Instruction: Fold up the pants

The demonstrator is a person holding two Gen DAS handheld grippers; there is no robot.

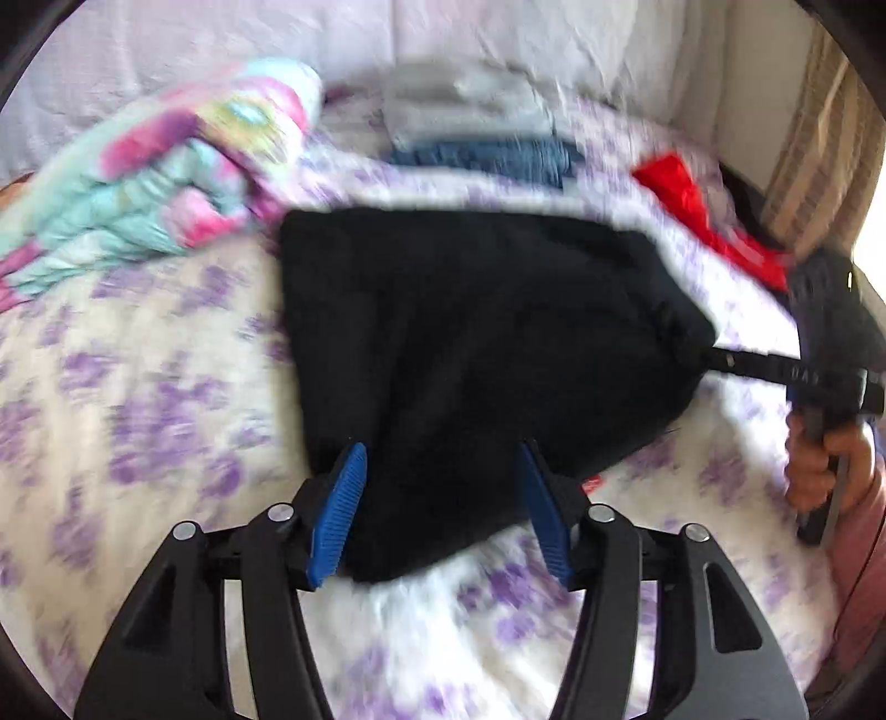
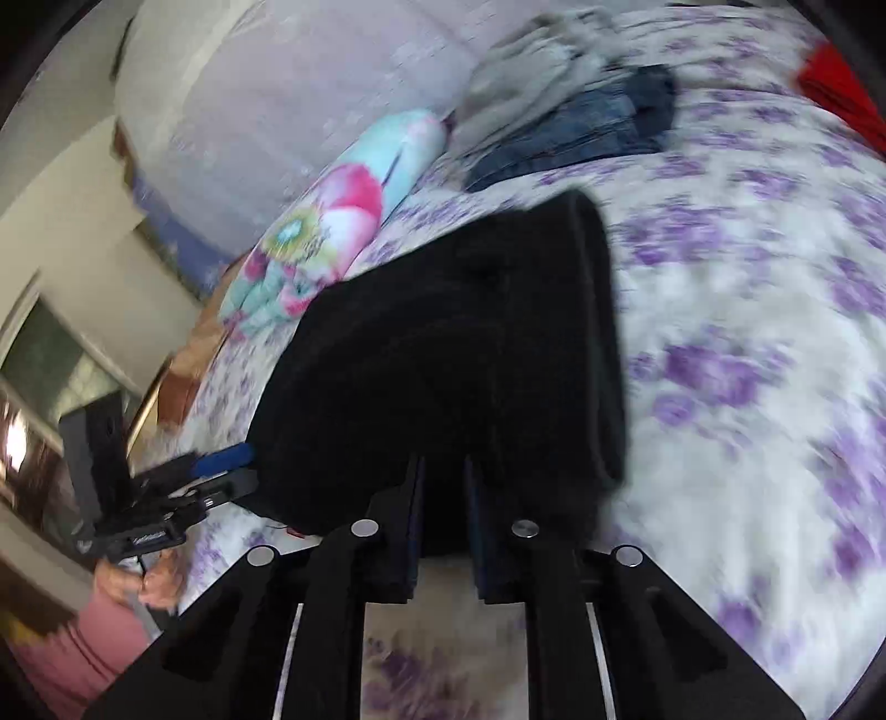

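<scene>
The folded black pants lie on the purple-flowered bedspread. My left gripper is open, its blue pads spread on either side of the pants' near edge. My right gripper has its fingers close together on the near edge of the pants; fabric sits between them. In the left wrist view the right gripper reaches in from the right and touches the pants' right edge. In the right wrist view the left gripper is at the pants' left edge.
A colourful flowered blanket lies at the back left. Folded grey clothes and blue jeans are stacked behind the pants. A red garment lies at the right. A headboard stands behind the bed.
</scene>
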